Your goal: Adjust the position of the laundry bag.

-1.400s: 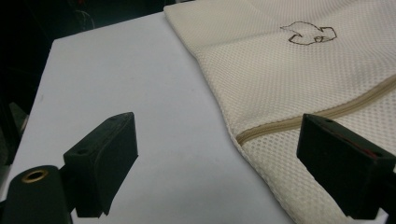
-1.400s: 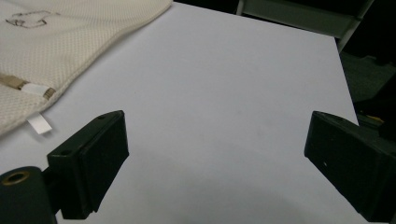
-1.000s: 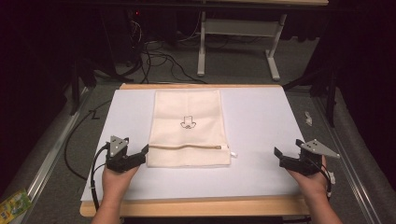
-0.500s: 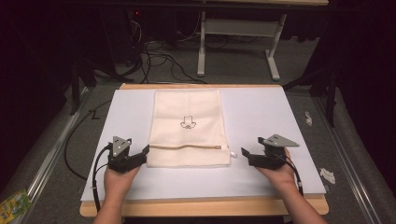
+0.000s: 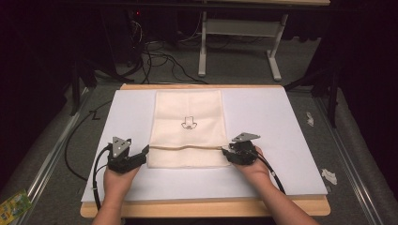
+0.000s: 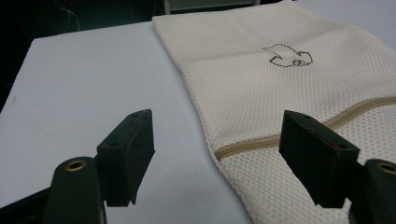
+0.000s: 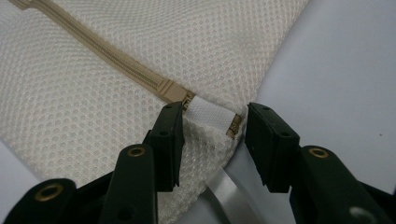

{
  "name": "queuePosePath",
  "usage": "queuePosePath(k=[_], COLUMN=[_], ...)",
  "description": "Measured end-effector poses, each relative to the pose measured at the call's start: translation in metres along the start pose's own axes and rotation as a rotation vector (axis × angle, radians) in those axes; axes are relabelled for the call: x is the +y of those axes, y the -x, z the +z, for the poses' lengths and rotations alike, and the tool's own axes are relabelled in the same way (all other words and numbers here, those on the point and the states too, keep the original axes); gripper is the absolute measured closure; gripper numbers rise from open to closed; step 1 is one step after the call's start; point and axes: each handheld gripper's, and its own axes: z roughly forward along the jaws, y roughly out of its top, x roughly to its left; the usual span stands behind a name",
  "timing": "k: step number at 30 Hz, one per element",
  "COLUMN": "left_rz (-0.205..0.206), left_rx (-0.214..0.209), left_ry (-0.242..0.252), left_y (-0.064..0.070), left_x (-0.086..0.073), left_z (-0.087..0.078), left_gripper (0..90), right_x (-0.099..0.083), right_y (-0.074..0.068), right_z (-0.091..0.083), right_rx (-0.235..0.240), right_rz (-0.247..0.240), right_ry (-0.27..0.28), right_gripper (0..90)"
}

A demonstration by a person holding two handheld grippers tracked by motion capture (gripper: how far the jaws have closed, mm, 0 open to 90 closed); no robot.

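A cream mesh bag (image 5: 187,122) with a small dark emblem lies flat on the white sheet (image 5: 267,117). A tan zipper (image 5: 187,147) crosses it near the front end. My left gripper (image 5: 143,152) rests at the bag's left edge, open; in the left gripper view its jaws (image 6: 217,154) straddle the zipper's end (image 6: 280,137) and the bag's edge. My right gripper (image 5: 227,152) is at the zipper's right end. In the right gripper view it (image 7: 212,135) is open, its jaws either side of the white pull tab (image 7: 208,113), not pressing on it.
The sheet covers a wooden board (image 5: 202,208) whose edge shows in front. Cables (image 5: 80,136) trail off the left side. Paper scraps (image 5: 328,176) lie on the floor at right, a green packet (image 5: 11,206) at bottom left, a table frame (image 5: 234,33) behind.
My right gripper has travelled left from the table's right edge to the bag's zipper end. The left gripper and the bag have stayed put.
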Motion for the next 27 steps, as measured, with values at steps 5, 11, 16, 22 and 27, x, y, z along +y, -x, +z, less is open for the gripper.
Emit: queuePosePath(k=[5,11,16,22,27], left_rz=[-0.045,-0.032,-0.015,0.027,0.051], left_rx=[-0.03,-0.059,-0.069,-0.087,-0.113], left_ry=[0.015,0.002,-0.004,-0.012,-0.014], left_y=[-0.002,0.004,0.011,0.026,0.037], left_x=[0.002,0.005,0.005,0.007,0.008], left_z=[-0.002,-0.002,0.001,0.005,0.007], left_gripper=[28.2,33.0,33.1,34.5,34.9], right_x=[0.001,-0.002,-0.016,-0.045,-0.071], right_y=[-0.003,0.005,0.021,0.034,0.043], right_z=[-0.003,-0.015,-0.037,-0.071,-0.1], right_rx=[-0.022,-0.011,-0.031,-0.044,-0.037], right_rz=[-0.032,-0.039,-0.033,-0.017,0.019], right_ry=[-0.019,0.006,0.001,0.008,0.02], right_gripper=[79.7,83.6,83.9,83.7,83.4])
